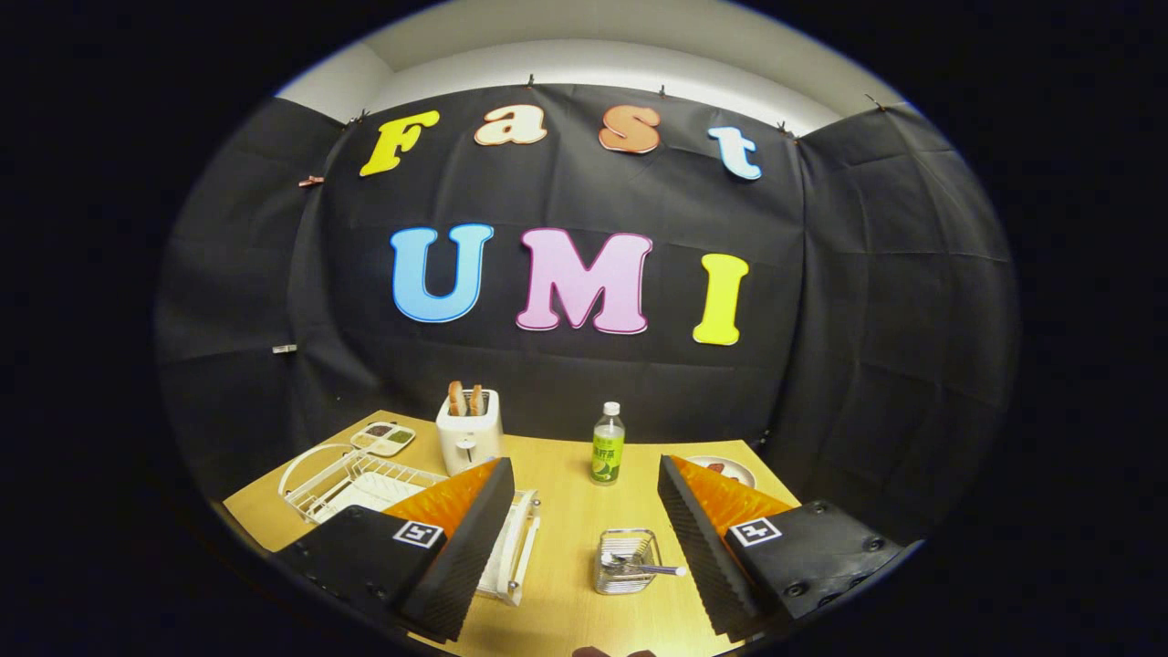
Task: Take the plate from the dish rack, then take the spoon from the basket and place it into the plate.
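Tray [384, 437]: one small divided dish at the table's far left corner, with dark and green fillings; not part of the task.
Rack [342, 474]: one white wire dish rack on the left of the table [566, 511], partly behind the left finger.
Plate [365, 493]: it seems to lie in the rack as a pale flat shape; the count reads as one, though the finger hides part of the rack. Judged stiff, smooth and breakable, heavier than the spoon, so the rim looks like the place to pinch, with a firm grip against slipping.
Toaster [468, 429]: one, white, behind the rack, with two slices standing in it.
Gripper [584, 538]: spread wide, holding nothing, raised above the near table edge; the rack sits at its left finger, the basket between the fingers.
Bottle [607, 444]: one, green label, upright beyond the fingers, mid-table.
Basket [627, 561]: one small wire holder, between the fingers and nearer the right one.
Spoon [643, 568]: one, metal, in the basket, handle pointing towards the right finger. Judged light, rigid and slick; the handle is the free part to grasp.
Far plate [725, 470]: one white dish with reddish bits, behind the right finger.
Stage: judged as the start, plate not yet taken.
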### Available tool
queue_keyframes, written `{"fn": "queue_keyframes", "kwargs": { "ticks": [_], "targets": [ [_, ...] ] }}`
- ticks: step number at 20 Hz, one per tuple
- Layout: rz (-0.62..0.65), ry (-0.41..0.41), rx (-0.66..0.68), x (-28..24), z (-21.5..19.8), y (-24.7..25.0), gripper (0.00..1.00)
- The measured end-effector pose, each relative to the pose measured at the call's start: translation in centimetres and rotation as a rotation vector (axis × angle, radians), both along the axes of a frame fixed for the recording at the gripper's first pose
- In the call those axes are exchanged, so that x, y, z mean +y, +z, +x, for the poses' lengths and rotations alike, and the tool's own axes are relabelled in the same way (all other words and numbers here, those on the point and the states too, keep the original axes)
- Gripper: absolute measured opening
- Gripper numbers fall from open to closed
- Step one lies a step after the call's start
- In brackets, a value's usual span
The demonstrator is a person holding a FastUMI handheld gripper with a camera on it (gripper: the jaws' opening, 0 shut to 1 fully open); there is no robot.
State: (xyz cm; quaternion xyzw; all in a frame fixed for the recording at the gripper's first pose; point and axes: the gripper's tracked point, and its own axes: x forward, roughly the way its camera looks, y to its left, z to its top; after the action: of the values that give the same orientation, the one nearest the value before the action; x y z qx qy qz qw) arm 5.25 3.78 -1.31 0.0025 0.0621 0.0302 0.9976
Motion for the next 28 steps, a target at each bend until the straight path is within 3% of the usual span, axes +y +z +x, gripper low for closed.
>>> {"fn": "queue_keyframes", "kwargs": {
  "ticks": [7,14,19,23,28],
  "targets": [
    [-0.023,0.1,0.137,6.1,5.2,-1.6,0.98],
    [-0.04,0.102,0.366,8.7,10.3,-8.8,0.98],
    [-0.035,0.098,0.544,9.6,11.7,-13.6,0.91],
    [0.057,0.07,0.676,10.5,11.8,-16.3,0.76],
    [0.113,0.023,0.71,10.7,12.6,-16.9,0.36]
  ]
}}
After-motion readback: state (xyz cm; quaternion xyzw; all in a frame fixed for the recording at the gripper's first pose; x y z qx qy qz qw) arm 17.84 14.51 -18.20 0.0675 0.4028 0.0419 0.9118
